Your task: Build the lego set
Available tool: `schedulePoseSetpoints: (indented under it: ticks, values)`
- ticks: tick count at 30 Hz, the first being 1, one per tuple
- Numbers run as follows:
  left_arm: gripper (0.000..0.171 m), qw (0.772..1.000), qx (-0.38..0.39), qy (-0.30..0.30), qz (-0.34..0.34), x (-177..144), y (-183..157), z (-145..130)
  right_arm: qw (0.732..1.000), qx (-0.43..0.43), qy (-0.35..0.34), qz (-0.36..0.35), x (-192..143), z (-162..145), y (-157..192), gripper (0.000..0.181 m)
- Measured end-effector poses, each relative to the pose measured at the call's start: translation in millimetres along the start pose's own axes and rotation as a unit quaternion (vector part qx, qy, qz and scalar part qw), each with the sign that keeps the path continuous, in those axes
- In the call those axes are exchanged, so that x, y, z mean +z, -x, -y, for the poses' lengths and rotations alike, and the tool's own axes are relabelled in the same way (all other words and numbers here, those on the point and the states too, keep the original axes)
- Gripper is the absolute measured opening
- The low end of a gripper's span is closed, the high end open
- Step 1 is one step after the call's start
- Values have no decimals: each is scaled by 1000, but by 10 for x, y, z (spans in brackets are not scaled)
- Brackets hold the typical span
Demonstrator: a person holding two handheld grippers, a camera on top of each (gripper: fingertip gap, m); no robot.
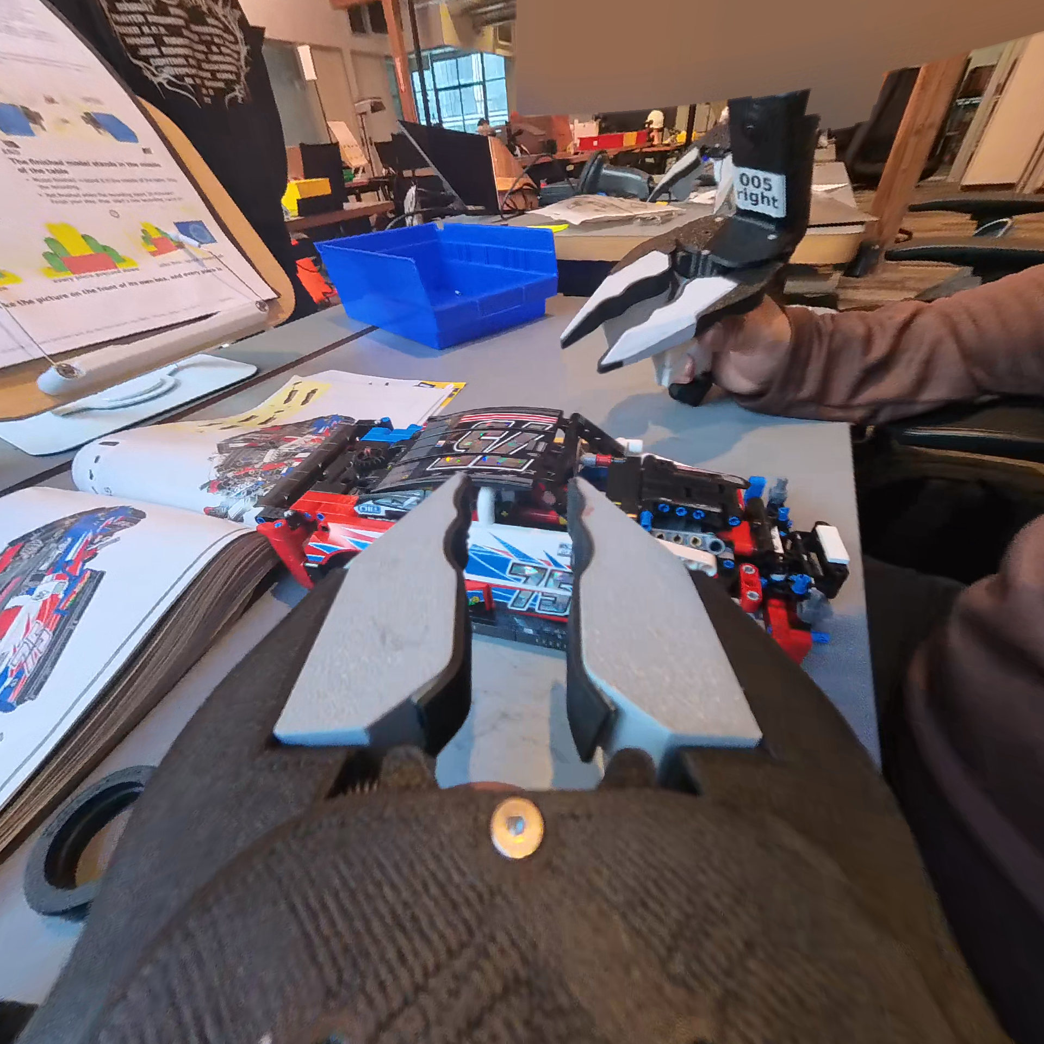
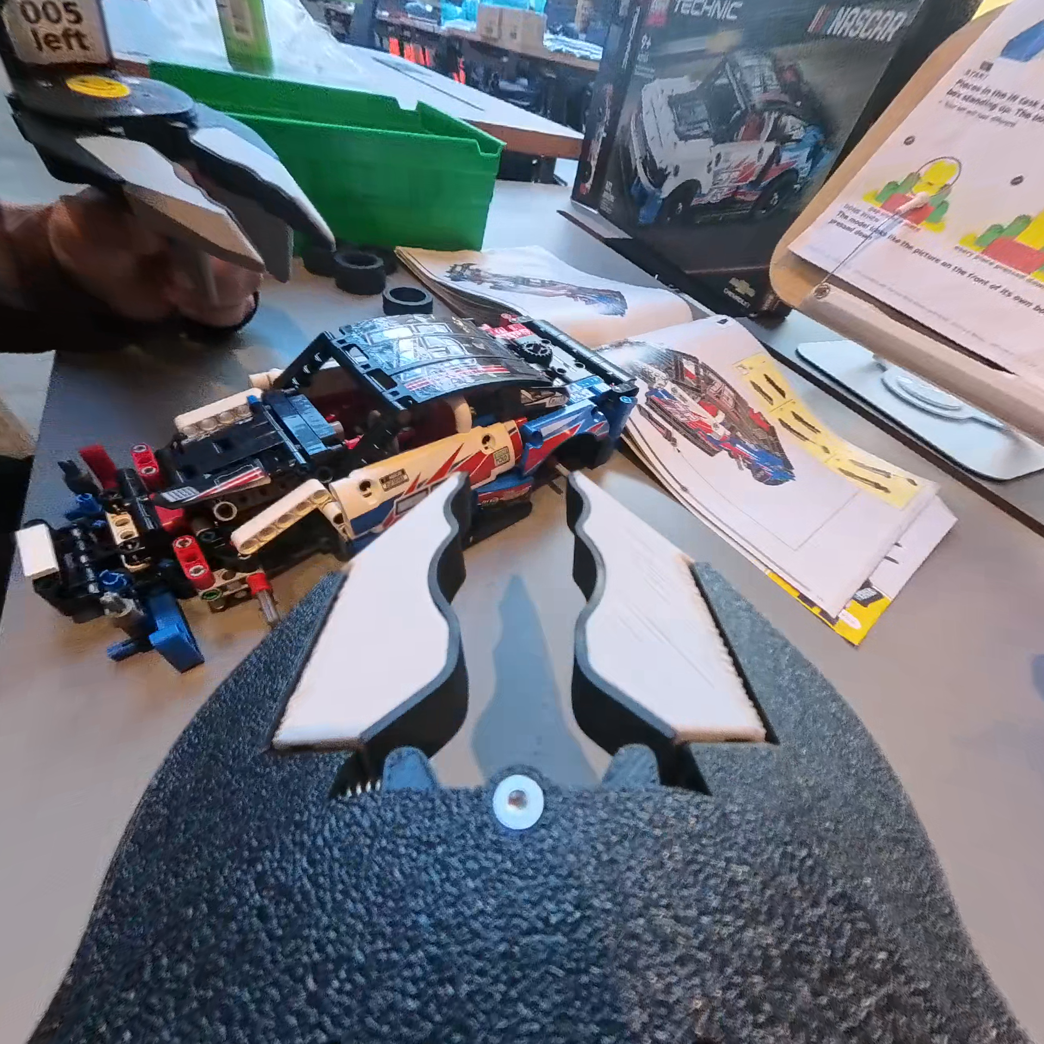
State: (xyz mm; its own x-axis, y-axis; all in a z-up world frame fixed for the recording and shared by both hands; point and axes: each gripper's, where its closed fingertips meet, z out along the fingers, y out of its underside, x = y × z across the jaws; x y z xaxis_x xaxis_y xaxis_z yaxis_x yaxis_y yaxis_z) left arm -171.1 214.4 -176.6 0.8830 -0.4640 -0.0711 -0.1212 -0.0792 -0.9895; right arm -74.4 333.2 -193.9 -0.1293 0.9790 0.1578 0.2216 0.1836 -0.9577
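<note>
Item: part-built lego car (image 2: 350, 452), lying mid-worktop (image 2: 85, 734) beside open manual (image 2: 734, 440). I am holding left gripper (image 1: 517, 508) and right gripper (image 2: 517, 503) empty, jaws wide. Tyres (image 2: 361, 271) seemingly loose; a careless sweep risks dislodging protruding front pins.

Blue bin (image 1: 446, 282) (open-fronted), green bin (image 2: 361, 152), wooden document stand (image 2: 904, 186), grey table (image 2: 85, 734)

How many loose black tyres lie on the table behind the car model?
3 that I can tell: one tyre alone nearest the car roof, and two side by side before the green bin. The left gripper may hide more.
</note>
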Motion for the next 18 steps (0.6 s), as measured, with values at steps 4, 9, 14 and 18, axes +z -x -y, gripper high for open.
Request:
schedulePoseSetpoints:
  ticks: [4,9,14,18]
  values:
    - [28,1000,15,4,1,43,-6,-9,1000,8,-12,-5,-17,20,-81,33]
    - [27,1000,22,8,4,62,-11,-16,999,38,-33,-13,-66,59,-199,38]
    - [25,999,15,-19,44,-22,101,55,996,70,-51,-3,-106,91,-251,39]
    - [22,990,-2,-41,132,-377,378,199,995,77,-65,-24,-163,110,-323,39]
